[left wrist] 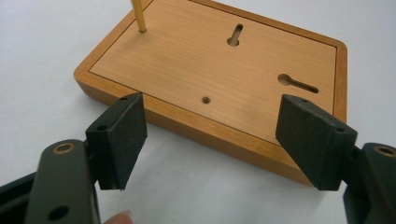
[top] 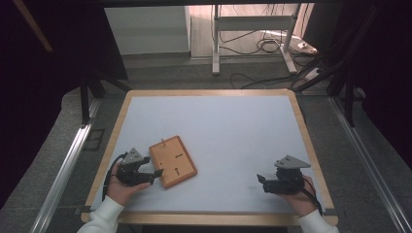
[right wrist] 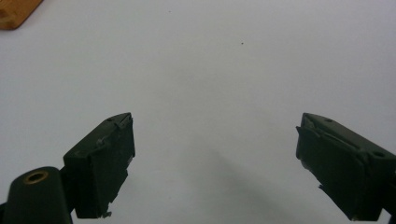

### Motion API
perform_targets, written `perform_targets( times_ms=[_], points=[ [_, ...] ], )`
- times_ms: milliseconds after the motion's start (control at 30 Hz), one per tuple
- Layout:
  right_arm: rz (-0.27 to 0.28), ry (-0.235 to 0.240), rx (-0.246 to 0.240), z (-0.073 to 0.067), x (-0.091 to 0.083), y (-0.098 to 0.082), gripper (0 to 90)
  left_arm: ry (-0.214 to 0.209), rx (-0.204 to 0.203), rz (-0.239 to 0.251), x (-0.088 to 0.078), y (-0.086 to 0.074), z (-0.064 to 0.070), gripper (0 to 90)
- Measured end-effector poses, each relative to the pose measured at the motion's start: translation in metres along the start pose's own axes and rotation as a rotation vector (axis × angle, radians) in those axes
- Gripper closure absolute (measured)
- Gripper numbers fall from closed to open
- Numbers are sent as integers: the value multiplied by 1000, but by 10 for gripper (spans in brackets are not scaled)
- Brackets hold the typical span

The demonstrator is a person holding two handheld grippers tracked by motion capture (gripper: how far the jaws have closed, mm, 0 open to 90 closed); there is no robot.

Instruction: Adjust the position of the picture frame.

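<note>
Lying flat near the left edge of the worktop (top: 218,121), toward its near-left corner: a wooden board (top: 172,161), turned askew to the worktop's edges. Showing two keyhole slots, a small round hole and a thin upright peg (left wrist: 138,16) at one corner, the peg's top being cut off in the left gripper view. Hovering just beside the board's near long edge with jaws spread wide and nothing between the pads: the left gripper (top: 154,173); touching or not, impossible to tell. Resting near the near-right corner, well apart from the board, also spread and pinching nothing: the right gripper (top: 262,182). Peeking into the right gripper view, cropped down to a mere corner: the board again (right wrist: 14,11). Partly hiding the gripper bodies: the hands.
</note>
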State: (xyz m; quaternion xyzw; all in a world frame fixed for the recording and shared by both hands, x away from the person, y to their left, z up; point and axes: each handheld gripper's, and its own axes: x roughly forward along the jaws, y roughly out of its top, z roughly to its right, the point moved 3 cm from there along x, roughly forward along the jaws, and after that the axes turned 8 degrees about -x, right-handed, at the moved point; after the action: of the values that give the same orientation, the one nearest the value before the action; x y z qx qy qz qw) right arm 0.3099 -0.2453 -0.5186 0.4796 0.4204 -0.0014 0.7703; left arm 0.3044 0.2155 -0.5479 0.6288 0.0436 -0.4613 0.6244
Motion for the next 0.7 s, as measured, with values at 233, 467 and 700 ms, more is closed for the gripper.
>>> perform_targets(
  times_ms=[233, 467, 700],
  points=[
    [4, -1, -12, -2, -1, -3, 119, -4, 1, 2, 1, 2, 0, 249],
    [-2, -5, -27, -3, -1, -4, 121, -5, 2, 1, 1, 2, -1, 249],
    [-17, 0, -33, -2, 2, -5, 122, -2, 3, 4, 0, 2, -1, 249]
  ],
)
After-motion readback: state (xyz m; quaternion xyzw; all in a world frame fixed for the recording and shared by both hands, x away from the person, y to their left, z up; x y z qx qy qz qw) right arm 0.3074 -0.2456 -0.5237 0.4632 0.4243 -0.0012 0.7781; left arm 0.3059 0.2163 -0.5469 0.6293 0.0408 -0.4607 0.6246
